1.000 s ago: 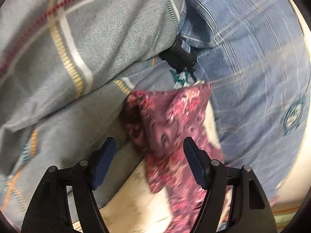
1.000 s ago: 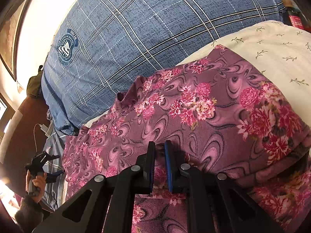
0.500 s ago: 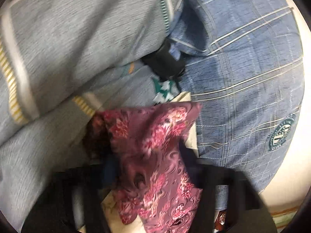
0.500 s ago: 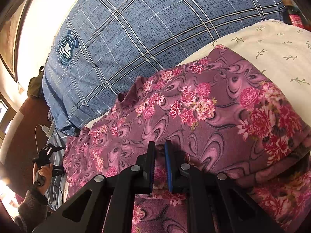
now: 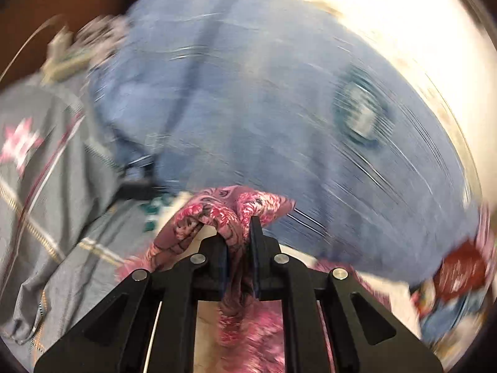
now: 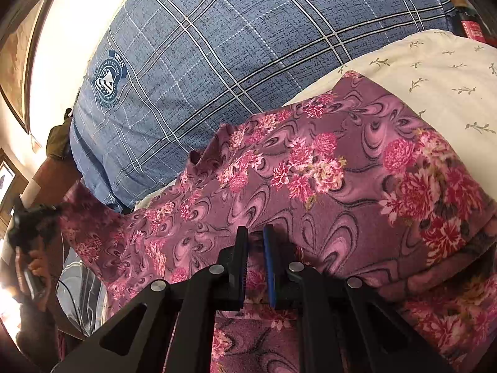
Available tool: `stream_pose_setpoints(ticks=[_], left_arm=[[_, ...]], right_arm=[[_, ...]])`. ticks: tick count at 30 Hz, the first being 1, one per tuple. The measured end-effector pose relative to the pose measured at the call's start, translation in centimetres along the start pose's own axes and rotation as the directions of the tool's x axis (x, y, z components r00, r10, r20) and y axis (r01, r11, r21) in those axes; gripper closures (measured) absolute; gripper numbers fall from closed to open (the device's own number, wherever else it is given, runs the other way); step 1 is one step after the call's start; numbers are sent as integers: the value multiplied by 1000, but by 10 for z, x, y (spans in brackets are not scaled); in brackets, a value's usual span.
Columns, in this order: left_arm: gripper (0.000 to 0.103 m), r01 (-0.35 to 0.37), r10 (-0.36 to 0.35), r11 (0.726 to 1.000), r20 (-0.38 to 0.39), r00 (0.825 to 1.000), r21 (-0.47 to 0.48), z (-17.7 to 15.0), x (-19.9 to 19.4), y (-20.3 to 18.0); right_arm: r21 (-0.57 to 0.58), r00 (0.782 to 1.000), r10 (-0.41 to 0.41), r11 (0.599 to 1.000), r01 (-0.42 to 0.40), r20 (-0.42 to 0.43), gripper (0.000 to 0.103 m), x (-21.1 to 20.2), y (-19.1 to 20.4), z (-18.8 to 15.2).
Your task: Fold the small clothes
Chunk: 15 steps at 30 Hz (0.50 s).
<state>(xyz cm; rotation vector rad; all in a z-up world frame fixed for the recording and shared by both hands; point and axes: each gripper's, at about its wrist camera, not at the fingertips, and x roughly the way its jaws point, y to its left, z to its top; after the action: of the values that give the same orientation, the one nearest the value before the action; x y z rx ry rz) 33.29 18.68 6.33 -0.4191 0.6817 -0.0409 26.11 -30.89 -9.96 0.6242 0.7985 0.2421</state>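
The mauve floral-print fabric garment [image 6: 326,192], patterned with pink flower clusters and dark swirls, lies spread over a cream leaf-sprigged bed sheet [image 6: 435,71], with one end stretched away to the left of the right wrist view. In the left wrist view the same garment [image 5: 236,214] appears bunched and folded into a ridge. The left tool [image 5: 238,242] is nearly closed, its black fingers clamping that bunched ridge of fabric between them. The right tool [image 6: 255,258] is likewise drawn almost together, a narrow gap remaining, with a pinch of the garment caught between its blue-lined pads and the cloth lying flat around it. Beyond the garment sits a blue plaid pillow with a round crest emblem [image 6: 217,62], touching the sheet. A grey striped quilt [image 5: 46,186] lies to the left, heavily blurred.
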Motion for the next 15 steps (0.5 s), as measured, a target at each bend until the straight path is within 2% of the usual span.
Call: stream_pose_setpoints(ticks=[4,6,10,12,13,14,15], left_arm=[[93,31,-26,989,-30,999,148,-38,12,-63],[93,57,-39,978,-92,995,202,-63,30,-89],[93,78,2,944,-241,970,321,-129,71,-134],[91,70,50,934,-323,945,351,-163,92,-143],[86,61,69,932,-338,939,358,-174,91,-144],[74,54,91,930,-370,925,363,-185,94,-145],[70,60,89,932,-386,918,359,-189,92,-143]], right_arm=[[4,1000,7,1000,-7,1,92,0,-1,0],[5,1000,11,1000,-11,2,92,1,-1,0],[11,1000,22,1000,-22,4,92,1,-2,0],[14,1000,27,1000,-27,4,92,0,-3,0],[16,1000,29,999,-29,4,92,0,-3,0],[16,1000,30,999,-30,3,92,0,-4,-1],[17,1000,28,999,-28,1,92,0,-3,0]])
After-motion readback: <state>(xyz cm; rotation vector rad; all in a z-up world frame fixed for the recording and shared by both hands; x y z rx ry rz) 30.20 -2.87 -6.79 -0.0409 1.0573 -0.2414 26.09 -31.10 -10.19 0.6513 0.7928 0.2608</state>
